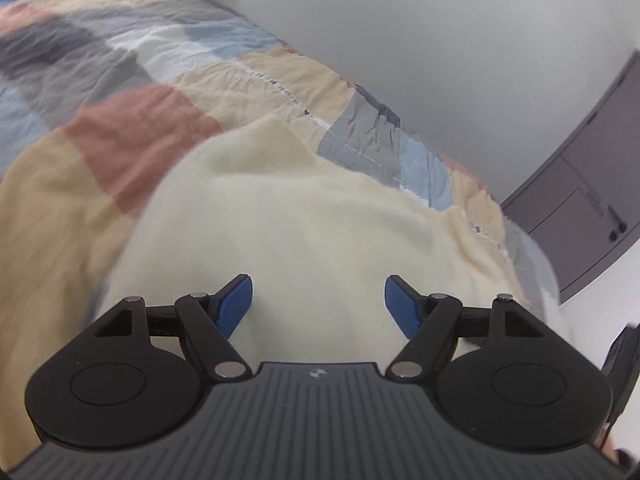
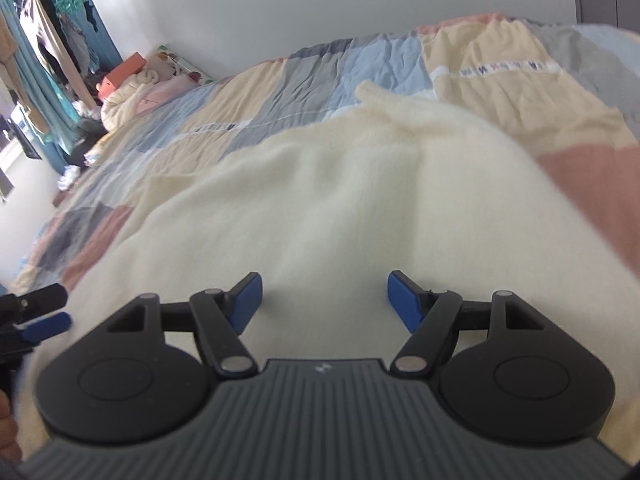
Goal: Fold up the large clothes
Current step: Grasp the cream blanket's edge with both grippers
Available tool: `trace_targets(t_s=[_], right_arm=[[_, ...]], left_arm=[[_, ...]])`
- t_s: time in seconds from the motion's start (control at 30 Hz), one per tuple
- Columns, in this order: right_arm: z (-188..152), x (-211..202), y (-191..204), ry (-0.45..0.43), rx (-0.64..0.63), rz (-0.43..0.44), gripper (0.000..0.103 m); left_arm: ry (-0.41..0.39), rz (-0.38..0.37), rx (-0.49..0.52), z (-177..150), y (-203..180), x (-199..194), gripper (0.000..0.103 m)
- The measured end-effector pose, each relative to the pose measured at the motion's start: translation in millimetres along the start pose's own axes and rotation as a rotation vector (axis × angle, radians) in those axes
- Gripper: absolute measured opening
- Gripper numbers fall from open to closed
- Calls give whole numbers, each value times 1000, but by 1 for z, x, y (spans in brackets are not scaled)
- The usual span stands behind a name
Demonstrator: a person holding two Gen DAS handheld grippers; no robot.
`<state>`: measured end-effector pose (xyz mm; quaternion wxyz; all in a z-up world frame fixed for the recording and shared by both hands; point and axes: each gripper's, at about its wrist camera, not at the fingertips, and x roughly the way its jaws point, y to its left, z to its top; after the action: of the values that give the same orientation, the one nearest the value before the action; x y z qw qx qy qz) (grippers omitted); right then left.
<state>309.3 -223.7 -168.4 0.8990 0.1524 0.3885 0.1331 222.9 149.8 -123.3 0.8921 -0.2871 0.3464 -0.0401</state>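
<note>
Both tools, left tool and right tool, gape empty over the cream sweater on the patchwork bed; only the right view shows hanging clothes far left.

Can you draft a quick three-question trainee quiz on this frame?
1. True or false: the left gripper is clamped on the cream sweater.
2. What does the sweater lie on? A) bare floor B) patchwork quilt C) desk
3. In the right wrist view, what shows between the right gripper's blue pads?

Key: 1 false, both grippers stand open above it. 2 B. 3 only the sweater's surface below; nothing is gripped.
</note>
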Motion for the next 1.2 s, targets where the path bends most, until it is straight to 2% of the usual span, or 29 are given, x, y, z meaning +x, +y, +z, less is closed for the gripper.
trace_targets(t_s=[0.1,0.23,0.37,0.5,0.67,0.73,0.87,1.03,1.2], right_arm=[[-17,-21,-4,11,52,35,71],[-31,-45,-5,2,119,83,71],[-40,-61,-6,37,184,184,73],[-53,-57,-15,110,302,235,74],[-65,-38,-29,201,477,270,74],[-68,-33,-34,215,538,272,74],[-72,-27,-39,226,608,259,74],[-71,-19,-41,229,655,262,74],[-68,-16,-49,194,697,274,86]], left_arm=[[5,9,-18,-17,-2,-18,77],[59,13,-49,-42,-7,-25,77],[80,-1,-102,-56,-10,-30,83],[136,-18,-224,-69,3,-25,83],[195,4,-308,-72,19,-10,83],[202,8,-360,-71,28,-4,83],[208,-33,-461,-72,46,4,83],[182,-40,-506,-70,54,2,83],[140,-33,-550,-67,63,-1,83]])
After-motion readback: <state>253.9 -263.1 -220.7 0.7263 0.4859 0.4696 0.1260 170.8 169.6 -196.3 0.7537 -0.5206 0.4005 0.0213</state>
